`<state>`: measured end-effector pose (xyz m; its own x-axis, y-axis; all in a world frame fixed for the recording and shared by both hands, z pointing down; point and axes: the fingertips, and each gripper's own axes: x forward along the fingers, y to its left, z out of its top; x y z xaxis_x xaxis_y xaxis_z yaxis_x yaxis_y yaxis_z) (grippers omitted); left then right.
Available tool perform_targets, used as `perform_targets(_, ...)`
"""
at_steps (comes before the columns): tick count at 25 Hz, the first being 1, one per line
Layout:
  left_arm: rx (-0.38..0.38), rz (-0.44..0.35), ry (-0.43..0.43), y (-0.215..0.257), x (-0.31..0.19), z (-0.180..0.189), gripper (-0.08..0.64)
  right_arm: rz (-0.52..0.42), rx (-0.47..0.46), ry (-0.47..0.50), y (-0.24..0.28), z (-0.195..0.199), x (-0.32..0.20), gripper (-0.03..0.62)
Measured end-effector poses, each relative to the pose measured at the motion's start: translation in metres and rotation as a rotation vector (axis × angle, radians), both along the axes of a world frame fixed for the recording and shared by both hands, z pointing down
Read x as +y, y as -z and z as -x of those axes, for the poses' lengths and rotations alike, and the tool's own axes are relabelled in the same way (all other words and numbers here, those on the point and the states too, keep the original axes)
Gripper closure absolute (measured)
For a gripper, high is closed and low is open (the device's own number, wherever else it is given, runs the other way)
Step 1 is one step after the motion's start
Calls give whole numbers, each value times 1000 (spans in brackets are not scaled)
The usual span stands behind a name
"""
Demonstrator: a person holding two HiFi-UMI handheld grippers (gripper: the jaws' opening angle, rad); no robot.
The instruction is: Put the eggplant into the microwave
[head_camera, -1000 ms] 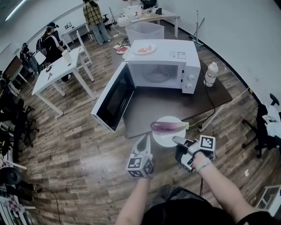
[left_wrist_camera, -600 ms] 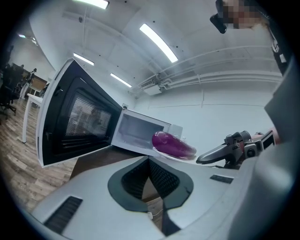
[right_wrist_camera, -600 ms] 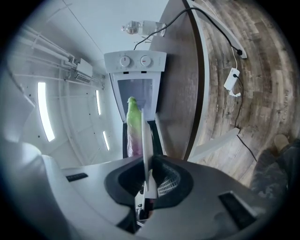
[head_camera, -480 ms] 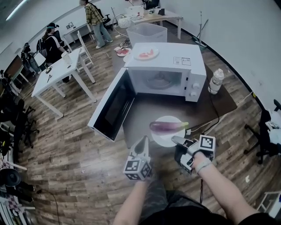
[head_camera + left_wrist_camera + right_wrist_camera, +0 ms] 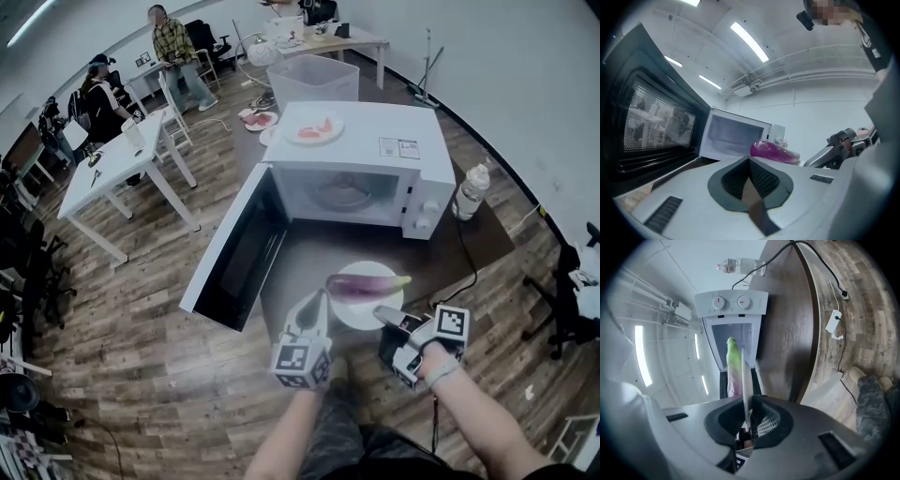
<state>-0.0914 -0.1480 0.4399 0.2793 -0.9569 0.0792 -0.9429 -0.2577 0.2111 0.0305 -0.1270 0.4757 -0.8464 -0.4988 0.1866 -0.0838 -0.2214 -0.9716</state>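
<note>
A purple eggplant (image 5: 361, 284) with a green stem lies on a white plate (image 5: 367, 309). My right gripper (image 5: 382, 313) is shut on the plate's near rim and holds it above the brown mat (image 5: 309, 246), in front of the white microwave (image 5: 375, 141). The microwave's door (image 5: 234, 248) hangs wide open to the left and its cavity looks empty. In the right gripper view the plate (image 5: 744, 380) stands edge-on between the jaws, with the eggplant (image 5: 733, 363) beyond it. My left gripper (image 5: 318, 300) is shut on nothing just left of the plate; its view shows the eggplant (image 5: 771, 152) ahead.
A water bottle (image 5: 472, 190) stands right of the microwave, and a plate of food (image 5: 314, 128) rests on top of it. A power cable and strip (image 5: 833, 323) lie on the wood floor at right. White tables (image 5: 108, 169), a clear bin (image 5: 314, 75) and people are farther back.
Both grippers and the plate with the eggplant have come closer to the microwave, which now looms larger. The grips are unchanged. A person in the background has walked left.
</note>
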Motion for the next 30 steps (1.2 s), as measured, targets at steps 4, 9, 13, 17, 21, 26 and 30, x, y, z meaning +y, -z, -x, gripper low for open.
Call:
perform_targets(4,5,10,5,-15,-17,4,561,8,6,-7,-7,1,-19,572)
perform_targets(9,9,20,15,-26,-45,13,561,-2,-1,-32,-9,4,-51,572)
perform_targets(13,17,10,15,-26,-68,16,561,-5,-6,-42,-9,11,-73,572)
perform_targets(17,-13,-6,2,-30,-92,19,561,-21,-11,-40,-9,17,-95,572)
perform_targets(21,4,-24,16,-29,-110,29,561,-15,-21,-45,-14,25,-110,572)
perform_targets(26,4,-28,27,-34,-133,33,561,-13,-21,-52,-19,33,-132,572)
perform_targets(30,-22,-37,46,-37,-147,36,560,-26,-9,-75,-22,37,-150,572)
